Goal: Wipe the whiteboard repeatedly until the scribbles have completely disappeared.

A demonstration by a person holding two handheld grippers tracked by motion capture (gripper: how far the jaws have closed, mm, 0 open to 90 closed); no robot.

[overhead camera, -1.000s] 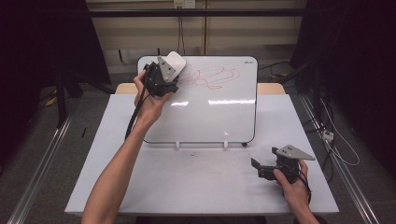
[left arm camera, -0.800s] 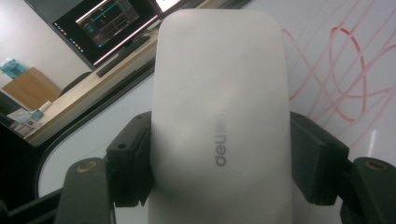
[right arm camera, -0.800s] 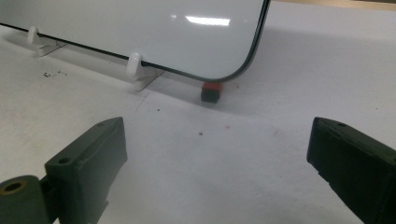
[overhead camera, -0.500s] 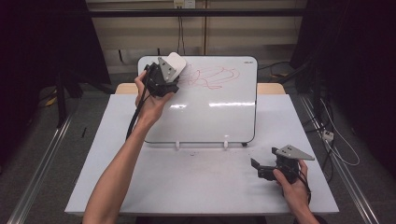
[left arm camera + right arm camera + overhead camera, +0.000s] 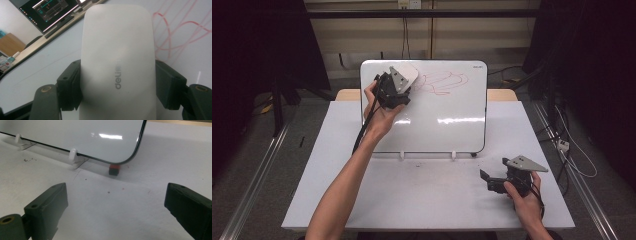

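While the left gripper [image 5: 399, 85] sits toward eleven o'clock of the worktop [image 5: 427, 200], its jaws are clamped on the two long sides of a white eraser [image 5: 117, 62], which bears grey lettering on its back. That eraser rests against the upper left part of the whiteboard [image 5: 452, 125], just to the nine o'clock side of a looping red scribble [image 5: 443, 82]. Leaning back, the board stands on white clips [image 5: 72, 153] along its lower edge. Down at about five o'clock, the right gripper [image 5: 484, 179] lies low over the bare worktop with its jaws standing wide apart and nothing between them. Beyond them, a small red-and-black block [image 5: 114, 169] sits under the board's rounded corner.
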